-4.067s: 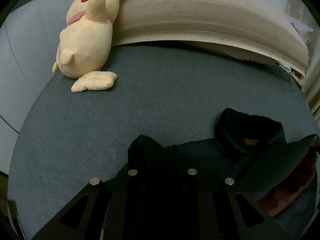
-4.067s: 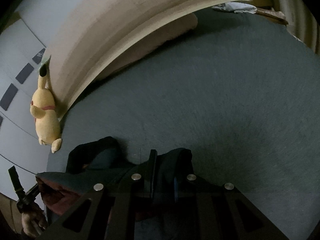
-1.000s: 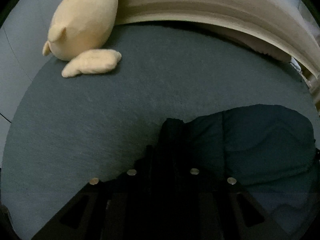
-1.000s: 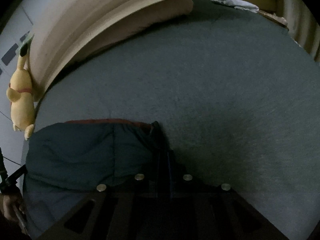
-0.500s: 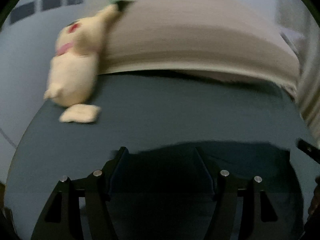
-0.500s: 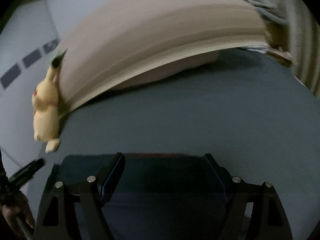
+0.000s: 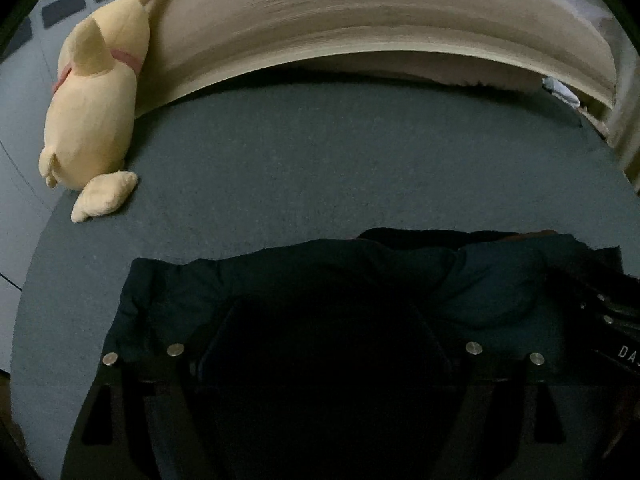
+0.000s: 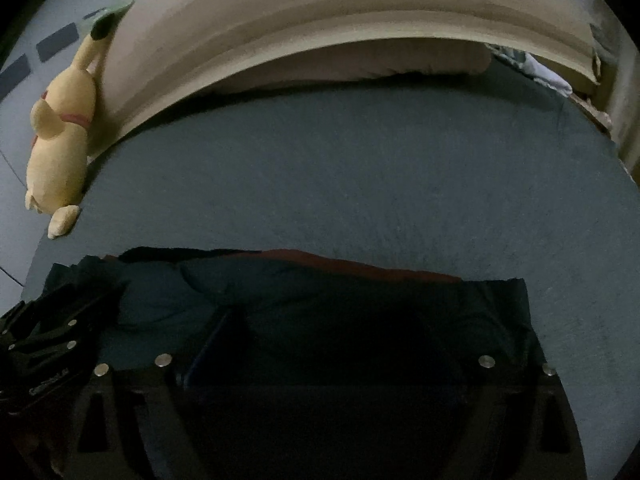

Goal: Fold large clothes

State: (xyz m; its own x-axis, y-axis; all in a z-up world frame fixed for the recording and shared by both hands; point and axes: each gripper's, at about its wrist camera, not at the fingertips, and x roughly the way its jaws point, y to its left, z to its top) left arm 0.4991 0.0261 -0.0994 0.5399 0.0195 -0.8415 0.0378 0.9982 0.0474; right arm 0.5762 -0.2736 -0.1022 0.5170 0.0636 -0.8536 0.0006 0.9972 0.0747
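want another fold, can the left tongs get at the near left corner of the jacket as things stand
Probably yes. The left tongs have just been opening, nothing pinched, and hang over the jacket. Nothing else lies on its left edge; the plush toy sits far off.

Dark teal jacket [image 7: 500,280] folded flat on bed.

My left gripper [image 7: 320,320] and right gripper [image 8: 320,328] sit low in frame, jaws just opened wide, gripping nothing.
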